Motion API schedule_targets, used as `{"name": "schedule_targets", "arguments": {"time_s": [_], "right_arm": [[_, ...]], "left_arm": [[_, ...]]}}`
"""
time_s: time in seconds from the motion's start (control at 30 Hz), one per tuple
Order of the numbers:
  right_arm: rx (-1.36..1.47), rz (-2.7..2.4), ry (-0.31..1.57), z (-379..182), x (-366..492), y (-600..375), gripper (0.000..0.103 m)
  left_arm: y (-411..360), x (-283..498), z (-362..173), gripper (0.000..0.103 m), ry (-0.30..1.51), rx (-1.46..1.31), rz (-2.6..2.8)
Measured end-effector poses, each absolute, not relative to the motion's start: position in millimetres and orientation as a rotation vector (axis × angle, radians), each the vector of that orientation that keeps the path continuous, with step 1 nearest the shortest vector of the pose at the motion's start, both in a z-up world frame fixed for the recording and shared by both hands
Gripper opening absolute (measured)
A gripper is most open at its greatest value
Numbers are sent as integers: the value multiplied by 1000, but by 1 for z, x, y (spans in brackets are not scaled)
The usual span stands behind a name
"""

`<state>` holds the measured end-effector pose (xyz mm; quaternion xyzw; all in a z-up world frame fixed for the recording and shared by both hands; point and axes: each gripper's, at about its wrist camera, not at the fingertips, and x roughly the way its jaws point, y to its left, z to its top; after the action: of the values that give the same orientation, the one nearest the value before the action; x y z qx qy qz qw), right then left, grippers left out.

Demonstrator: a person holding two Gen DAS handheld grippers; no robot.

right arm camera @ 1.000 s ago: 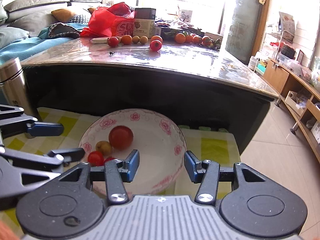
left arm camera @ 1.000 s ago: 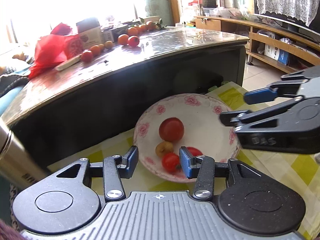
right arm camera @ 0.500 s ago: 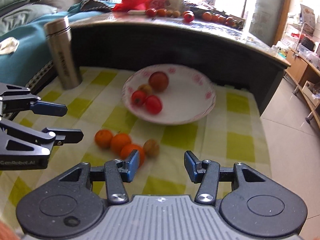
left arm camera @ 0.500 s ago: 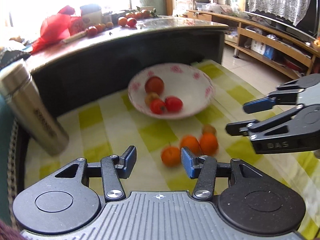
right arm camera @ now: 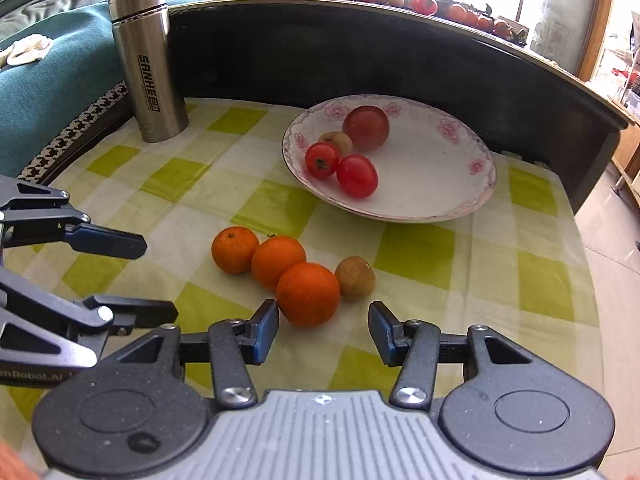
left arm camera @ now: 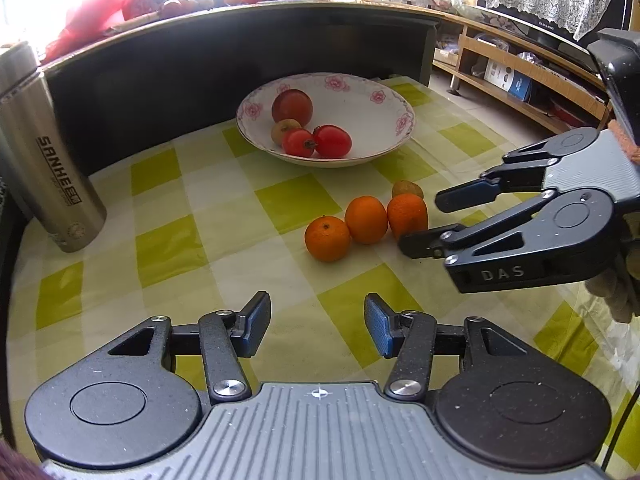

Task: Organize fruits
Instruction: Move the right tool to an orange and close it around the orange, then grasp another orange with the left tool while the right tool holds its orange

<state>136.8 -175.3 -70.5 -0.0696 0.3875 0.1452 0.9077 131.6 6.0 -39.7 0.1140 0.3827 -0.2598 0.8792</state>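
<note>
Three oranges [right arm camera: 276,266] lie in a row on the green-checked cloth, with a small brown fruit [right arm camera: 355,279] touching the nearest one [right arm camera: 307,294]. Behind them stands a white flowered bowl [right arm camera: 452,200] holding a large red fruit [right arm camera: 366,127], two small red ones [right arm camera: 357,175] and a small brown one. My right gripper [right arm camera: 323,330] is open, just short of the nearest orange. My left gripper [left arm camera: 317,330] is open over bare cloth, nearer than the oranges [left arm camera: 366,220]. In the left wrist view the right gripper [left arm camera: 424,220] reaches in from the right beside the oranges, before the bowl [left arm camera: 400,136].
A steel flask [right arm camera: 150,64] stands at the cloth's back left. A dark, higher table [right arm camera: 360,52] runs behind the bowl, with more fruit [right arm camera: 424,2] and a red bag on top. A teal sofa lies left; wooden shelving [left arm camera: 520,76] and floor lie right.
Both grippers have drawn back from over the bowl toward the near side of the cloth. The oranges and the loose brown fruit have come into view ahead of them. Both stay open.
</note>
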Motion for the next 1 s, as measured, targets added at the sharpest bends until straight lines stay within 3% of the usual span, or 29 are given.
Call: {"name": "schedule_targets", "arguments": {"time_s": [0.27,0.37,0.8,0.93,1.0], "right_arm": [[-130,303,789,-74,144,-174,53],[-113,322,798,-72,140,-176,40],[-81,315,834,-69,127,-187,39],[-67,321,840,-70,128,-190,39],[-68,323,842,-70,129,-190,39]], "left_arm": [[-1,135,-47,60,786,259,-571],[-2,138,-49,61,781,259,-577],[-23,165,-56,61,715,291,-594],[-24,169,-58,54,703,277,-615],[-24,167,-58,44,702,271,-625]]}}
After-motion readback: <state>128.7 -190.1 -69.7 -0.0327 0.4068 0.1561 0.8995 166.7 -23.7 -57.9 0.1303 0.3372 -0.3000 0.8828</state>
